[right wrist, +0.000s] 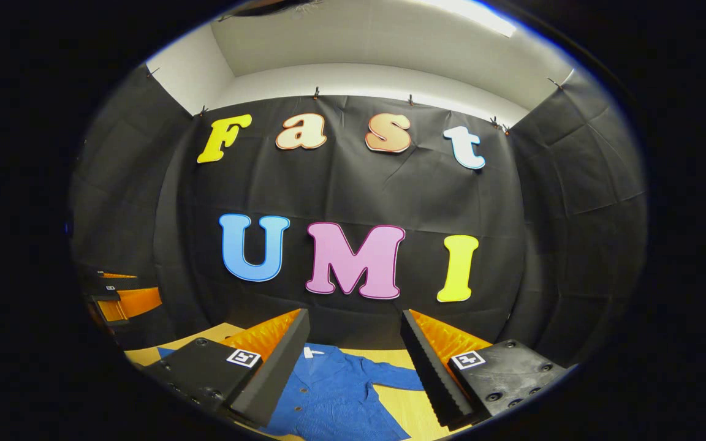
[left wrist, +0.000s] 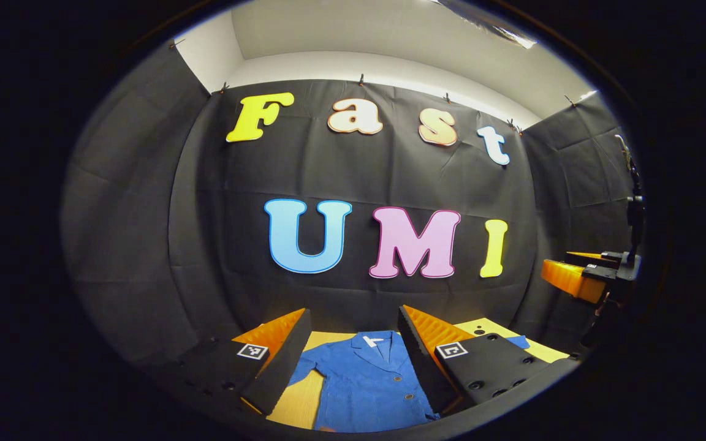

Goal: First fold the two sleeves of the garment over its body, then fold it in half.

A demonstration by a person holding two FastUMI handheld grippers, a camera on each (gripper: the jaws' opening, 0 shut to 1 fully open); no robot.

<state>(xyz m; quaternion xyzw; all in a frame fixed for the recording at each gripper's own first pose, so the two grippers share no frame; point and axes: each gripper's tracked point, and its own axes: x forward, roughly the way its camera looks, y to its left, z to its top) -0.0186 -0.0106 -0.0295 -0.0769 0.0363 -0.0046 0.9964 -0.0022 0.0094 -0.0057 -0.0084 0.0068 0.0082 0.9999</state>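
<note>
Your shirt (left wrist: 365, 380) lies flat on the table (left wrist: 295, 404) with both sleeves out, so no fold has begun. Both grippers, left (left wrist: 353, 358) and right (right wrist: 353, 361), hang above it with fingers spread, holding nothing. Lower one to a sleeve cuff, pinch it, and carry it across the body.

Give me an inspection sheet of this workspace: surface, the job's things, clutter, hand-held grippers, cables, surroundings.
Surface: light wooden table, bare beside the garment.
Job's things: blue jacket lying flat, front up, collar toward the wall; sleeves spread outward, not yet folded.
Clutter: nothing seen.
Grippers: left hand-held gripper open, above the jacket, touching nothing; right hand-held gripper open, likewise clear of the cloth.
Cables: nothing seen.
Surroundings: black cloth wall, white ceiling above.
</note>
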